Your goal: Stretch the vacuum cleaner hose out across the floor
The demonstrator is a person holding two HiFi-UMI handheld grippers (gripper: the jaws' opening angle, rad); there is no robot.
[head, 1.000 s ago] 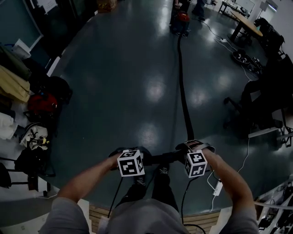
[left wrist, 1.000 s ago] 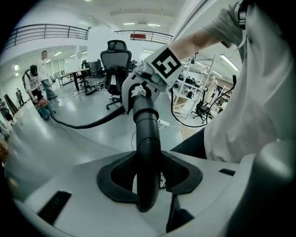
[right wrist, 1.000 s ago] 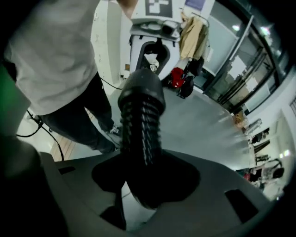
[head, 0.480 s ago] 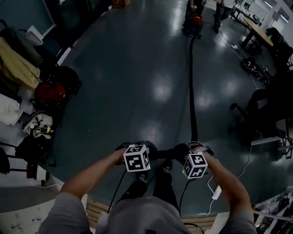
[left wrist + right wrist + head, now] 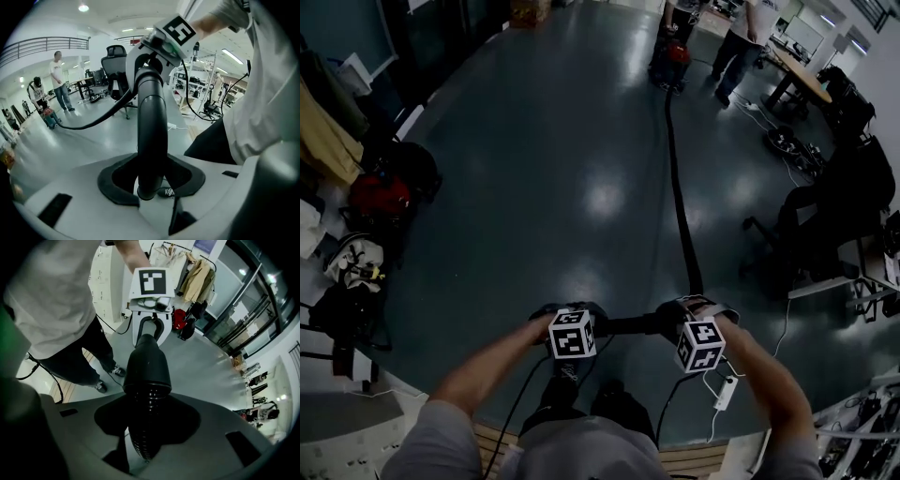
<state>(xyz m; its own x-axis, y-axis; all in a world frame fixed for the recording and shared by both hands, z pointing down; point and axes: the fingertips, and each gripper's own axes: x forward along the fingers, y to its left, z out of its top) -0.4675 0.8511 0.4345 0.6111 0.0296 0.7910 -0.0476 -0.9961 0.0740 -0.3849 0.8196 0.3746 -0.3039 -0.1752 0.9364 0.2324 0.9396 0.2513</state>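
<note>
left gripper (image 5: 151,182): fingers (image 5: 112,183) clamped on hose (image 5: 675,178) smooth end, just eased a touch | right gripper (image 5: 143,427): just tightened on ribbed part | hose runs straight away over floor (image 5: 534,169) to vacuum (image 5: 668,52), right nearer | next, likely: pull back along that axis

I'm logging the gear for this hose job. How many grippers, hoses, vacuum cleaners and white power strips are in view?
Grippers: 2 (left gripper; right gripper, whose jaws have just been closing on the hose between them)
Hose: 1
Vacuum cleaner: 1
White power strip: 1
Total: 5
</note>
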